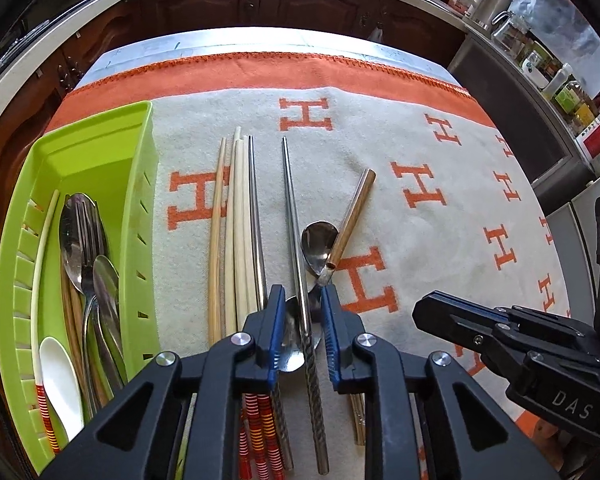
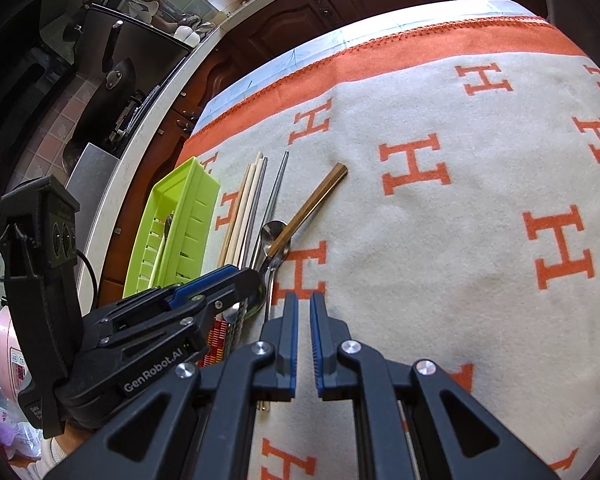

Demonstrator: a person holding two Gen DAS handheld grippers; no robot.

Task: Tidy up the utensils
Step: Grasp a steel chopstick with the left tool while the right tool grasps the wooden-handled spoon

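A steel chopstick (image 1: 296,248) with a twisted grip lay on the blanket (image 1: 420,208) and ran straight ahead between the fingers of the left gripper (image 1: 303,300). That gripper's jaws stood apart, one on either side of the chopstick, not clamped on it. Under the chopstick, also within the gap, lay the bowl of a steel spoon (image 1: 292,354). Just ahead of the fingertips a second spoon (image 1: 319,246) lay bowl up, and a gold-coloured handle (image 1: 352,216) slanted across its right edge, pointing ahead and to the right.

Just left of the left gripper lay a bundle of chopsticks (image 1: 236,232), pale wooden ones and a steel one side by side, with red-striped ends under the gripper's body. Further left stood a green plastic tray (image 1: 140,184) holding spoons (image 1: 82,248), a fork, a white spoon (image 1: 62,376) and a long white chopstick with a striped end.

The right gripper (image 2: 304,300) hovered over bare blanket to the right of the left one, its fingers nearly together with a narrow gap and nothing between them. Ahead and to its left lay the same utensils and the tray (image 2: 188,216). Beyond the blanket's orange border were dark wooden cabinets (image 1: 260,0) and a cluttered counter.
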